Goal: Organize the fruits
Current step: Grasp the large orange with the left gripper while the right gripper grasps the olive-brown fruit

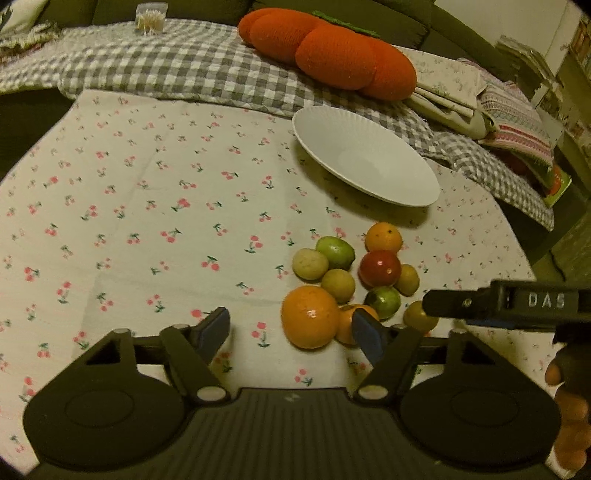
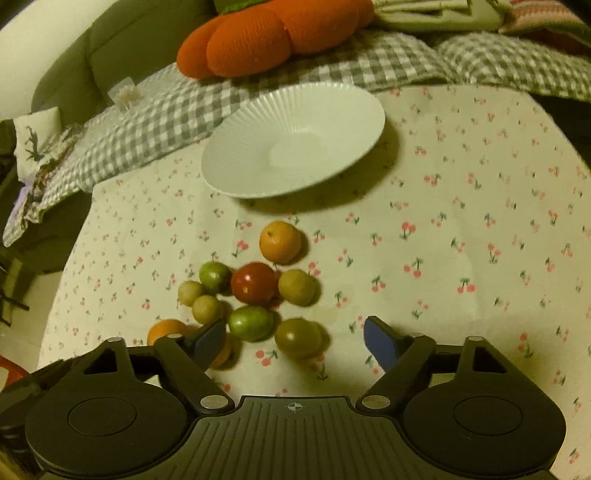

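A heap of several small fruits lies on the cherry-print tablecloth (image 1: 147,221), just in front of an empty white ribbed plate (image 1: 365,166) (image 2: 291,140). It holds oranges, a red fruit (image 1: 379,267) (image 2: 255,282), green ones and yellowish ones. My left gripper (image 1: 291,334) is open, and the big orange (image 1: 310,317) sits between its blue pads without touching the left one. My right gripper (image 2: 295,341) is open too, around an olive-green fruit (image 2: 299,338) that neither pad presses. One of the right gripper's fingers (image 1: 443,306) reaches in from the right over the heap.
An orange pumpkin-shaped cushion (image 1: 328,51) lies on a grey checked blanket (image 1: 166,70) behind the plate. A jar of toothpicks (image 1: 150,20) stands far back left, and folded cloths (image 1: 509,114) are piled at the right. A hand (image 1: 569,406) shows at the lower right edge.
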`<state>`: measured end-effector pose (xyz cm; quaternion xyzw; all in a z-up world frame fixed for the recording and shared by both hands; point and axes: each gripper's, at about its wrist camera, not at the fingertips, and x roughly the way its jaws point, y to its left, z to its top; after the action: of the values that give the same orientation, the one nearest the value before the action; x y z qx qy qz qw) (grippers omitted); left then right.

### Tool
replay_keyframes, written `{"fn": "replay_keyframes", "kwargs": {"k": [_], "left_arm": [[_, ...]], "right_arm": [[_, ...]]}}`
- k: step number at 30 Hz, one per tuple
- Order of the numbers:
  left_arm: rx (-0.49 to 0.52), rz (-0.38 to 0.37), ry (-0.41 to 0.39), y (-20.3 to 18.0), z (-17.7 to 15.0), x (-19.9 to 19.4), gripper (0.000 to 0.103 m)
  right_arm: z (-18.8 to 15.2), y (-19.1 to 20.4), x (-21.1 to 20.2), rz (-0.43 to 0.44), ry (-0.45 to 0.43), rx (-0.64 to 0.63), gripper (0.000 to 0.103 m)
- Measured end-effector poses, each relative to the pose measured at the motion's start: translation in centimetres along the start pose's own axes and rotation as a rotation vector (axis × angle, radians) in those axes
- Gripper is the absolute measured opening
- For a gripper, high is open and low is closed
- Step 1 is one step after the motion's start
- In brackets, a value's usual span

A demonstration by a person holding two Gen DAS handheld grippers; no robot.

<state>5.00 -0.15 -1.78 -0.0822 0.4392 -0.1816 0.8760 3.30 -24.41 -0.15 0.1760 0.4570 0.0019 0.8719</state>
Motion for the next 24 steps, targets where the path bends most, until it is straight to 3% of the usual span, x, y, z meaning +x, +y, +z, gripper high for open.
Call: {"fn": "replay_keyframes", "kwargs": {"k": [7,20,24], "left_arm": [[-0.011,-0.022,0.008,0.0,0.0,0.9,0.050],[-0.010,-0.065,-0.023,-0.2,0.3,1.4,0.038],[-0.014,-0.057,-0.034,-0.2,0.4,1.6,0.043]], "right_arm": [[-0.4,0.0,0.2,0.003,0.016,-0.013,0.067],[-0.7,0.3,1.7,-0.057,0.024,-0.048,0.044],[-0.9,0.7,2.1,-0.059,0.028,-0.057,0.038]]}}
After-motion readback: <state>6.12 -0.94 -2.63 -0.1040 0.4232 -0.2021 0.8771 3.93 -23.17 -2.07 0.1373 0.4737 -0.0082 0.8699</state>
